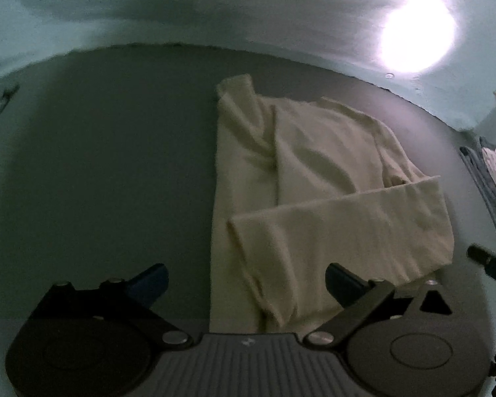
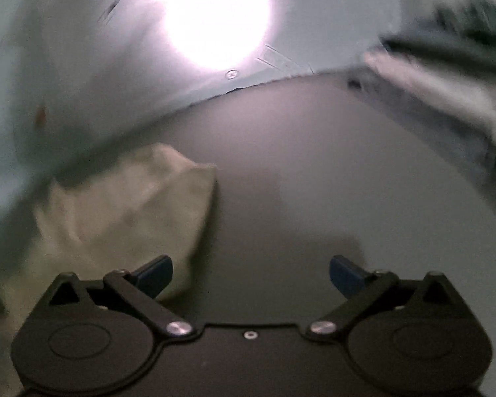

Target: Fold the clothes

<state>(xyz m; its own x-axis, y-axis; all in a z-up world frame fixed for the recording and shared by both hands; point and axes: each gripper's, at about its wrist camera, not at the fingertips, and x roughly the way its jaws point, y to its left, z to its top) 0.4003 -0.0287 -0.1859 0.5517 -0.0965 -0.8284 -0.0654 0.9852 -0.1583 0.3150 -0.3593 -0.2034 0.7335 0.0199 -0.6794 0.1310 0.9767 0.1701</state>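
Note:
A cream long-sleeved garment [image 1: 314,172] lies on the dark grey table [image 1: 109,165], with a sleeve [image 1: 344,228] folded across its lower body. My left gripper [image 1: 244,281] is open and empty, just above the garment's near hem. The garment also shows blurred at the left of the right wrist view [image 2: 129,205]. My right gripper [image 2: 251,274] is open and empty over bare table [image 2: 297,172], to the right of the garment.
A pile of grey and white clothes [image 1: 492,178] lies at the table's right edge, blurred in the right wrist view [image 2: 446,92]. A pale wall [image 1: 248,16] with a bright light glare [image 1: 416,36] stands behind the table. The right gripper's tip [image 1: 486,258] shows at the right.

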